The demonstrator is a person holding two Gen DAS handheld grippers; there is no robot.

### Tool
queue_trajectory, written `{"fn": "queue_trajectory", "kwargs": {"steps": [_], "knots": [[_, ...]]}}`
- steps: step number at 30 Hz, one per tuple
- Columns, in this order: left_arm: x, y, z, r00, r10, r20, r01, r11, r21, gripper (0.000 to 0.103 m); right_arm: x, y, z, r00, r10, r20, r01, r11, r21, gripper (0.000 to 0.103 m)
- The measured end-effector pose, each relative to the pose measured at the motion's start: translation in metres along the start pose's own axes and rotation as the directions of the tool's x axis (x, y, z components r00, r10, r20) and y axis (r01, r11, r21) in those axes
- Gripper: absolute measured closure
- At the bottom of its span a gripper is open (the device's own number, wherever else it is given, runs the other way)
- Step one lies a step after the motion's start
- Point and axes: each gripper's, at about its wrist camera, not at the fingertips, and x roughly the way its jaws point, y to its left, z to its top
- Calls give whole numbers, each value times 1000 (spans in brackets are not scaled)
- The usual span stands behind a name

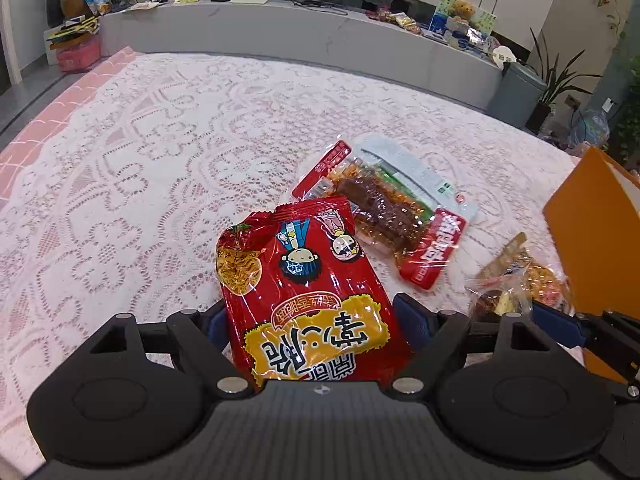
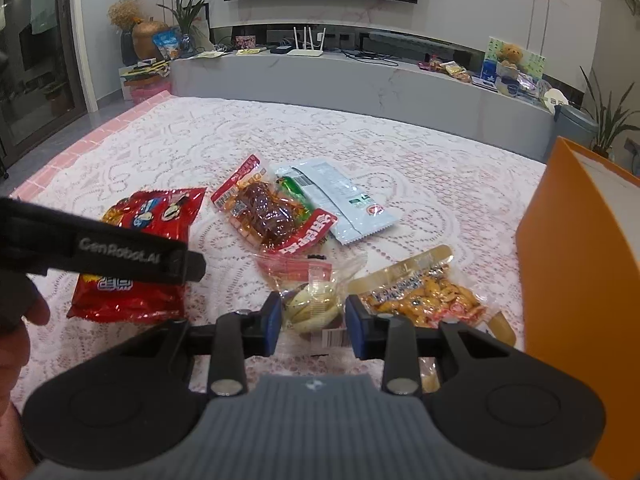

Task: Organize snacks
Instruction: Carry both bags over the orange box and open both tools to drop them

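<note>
A red crinkly snack bag (image 1: 316, 288) with cartoon faces sits between the blue pads of my left gripper (image 1: 316, 322), which is shut on its lower part. In the right wrist view the same bag (image 2: 136, 216) shows behind the left gripper's black strap. My right gripper (image 2: 314, 326) has its pads pressed on both sides of a small clear packet of pale food (image 2: 312, 304) that lies on the lace cloth. An orange box (image 2: 580, 260) stands open-topped just to the right.
A brown meat pack with a red label (image 2: 272, 216), a pale sachet (image 2: 348, 200) and a yellow snack pack (image 2: 428, 296) lie on the lace-covered table (image 2: 440, 168). A hand (image 2: 16, 320) is at the left edge. A grey counter runs behind.
</note>
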Motion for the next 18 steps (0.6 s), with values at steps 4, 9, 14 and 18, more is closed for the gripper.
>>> {"fn": "queue_trajectory", "kwargs": {"steps": [4, 9, 14, 18], "knots": [[-20, -3, -1, 999, -42, 12, 43, 999, -24, 9, -18, -3, 1, 1000, -12, 12, 12, 1000, 4, 71], [-49, -17, -10, 996, -83, 31, 83, 996, -16, 9, -54, -10, 7, 997, -27, 66, 27, 1000, 1, 71], [-75, -38, -11, 993, -113, 41, 112, 993, 33, 9, -88, -21, 15, 995, -20, 102, 17, 999, 31, 71], [-94, -60, -8, 988, -142, 51, 138, 987, 80, 9, -117, -36, 17, 992, -35, 123, 30, 999, 43, 71]]}}
